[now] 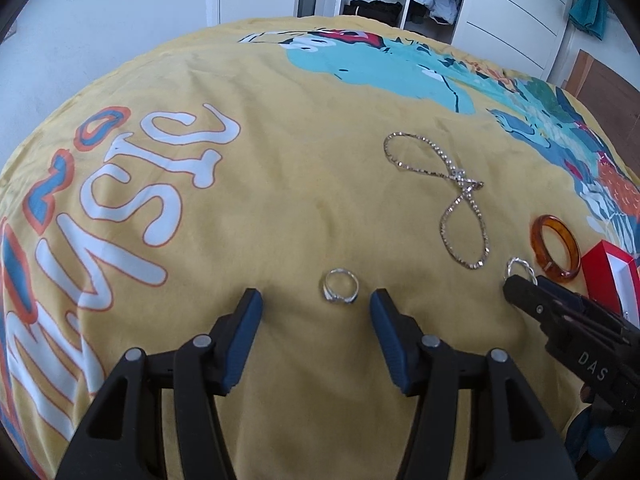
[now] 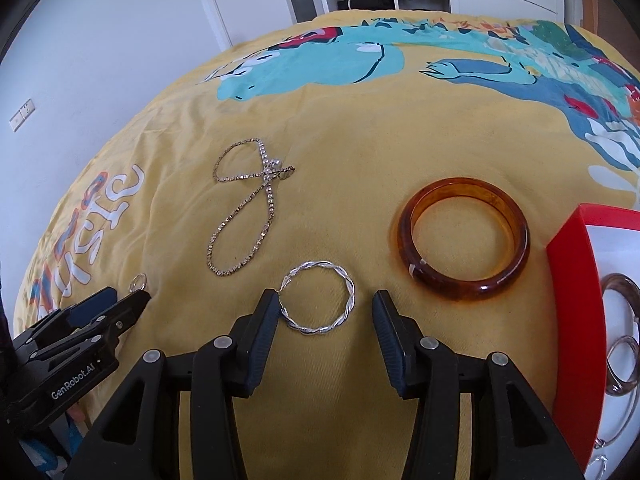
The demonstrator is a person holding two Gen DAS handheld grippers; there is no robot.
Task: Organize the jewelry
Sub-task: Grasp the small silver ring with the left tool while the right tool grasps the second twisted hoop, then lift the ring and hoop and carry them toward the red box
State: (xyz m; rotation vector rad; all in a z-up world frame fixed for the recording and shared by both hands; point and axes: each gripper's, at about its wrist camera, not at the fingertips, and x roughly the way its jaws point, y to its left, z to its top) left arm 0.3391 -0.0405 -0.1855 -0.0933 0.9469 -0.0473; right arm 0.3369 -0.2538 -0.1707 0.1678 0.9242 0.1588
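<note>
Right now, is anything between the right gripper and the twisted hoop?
Nothing visible. The twisted hoop lies on bare bedspread between the right gripper's open fingers; the amber bangle sits apart, to the right.

- The bedspread (image 2: 360, 128) is yellow, printed with teal, blue and red figures and white lettering.
- Beside the amber-brown bangle (image 2: 464, 238): a silver twisted hoop (image 2: 320, 304), a silver-gold chain (image 2: 244, 216).
- The box (image 2: 572, 280) is red, white-lined.
</note>
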